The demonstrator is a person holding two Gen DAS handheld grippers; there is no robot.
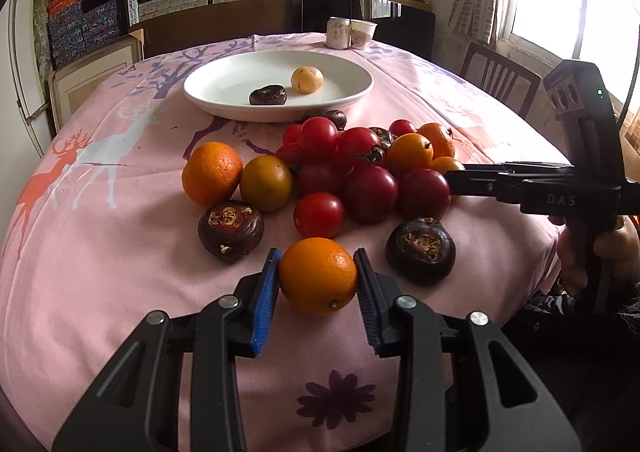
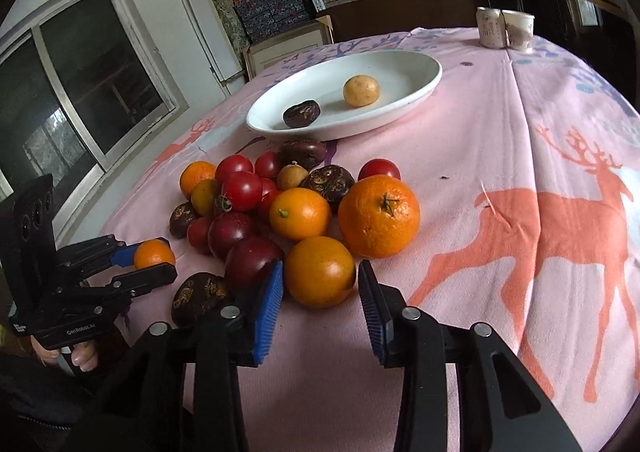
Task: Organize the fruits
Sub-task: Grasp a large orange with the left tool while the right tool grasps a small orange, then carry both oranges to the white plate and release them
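Evidently the sorting is at an early stage: the white plate [image 1: 344, 102], toward the far edge of the table [image 1: 100, 272], holds only a yellow fruit [image 1: 307, 79] and a dark water chestnut [image 1: 268, 95], while the main heap [image 1: 352, 168] of cherry tomatoes, oranges and chestnuts remains on the pink tablecloth nearer the front edge. In the left wrist view, the left gripper [image 1: 316, 284] straddles a small orange [image 1: 318, 275]; both blue pads appear to touch its sides, and the fruit looks to rest on the cloth, so I judge the grasp made but not lifted. The right gripper [image 1: 454, 180] enters from the right edge with its tips against the heap; its jaw state cannot be read here. In the right wrist view, the right gripper [image 2: 320, 304] stands spread around another orange [image 2: 320, 272], with a gap at the right pad, not yet gripping. This view alone shows a large stemmed orange [image 2: 379, 216] beside it and confirms the left gripper [image 2: 154, 260] clasping its fruit.
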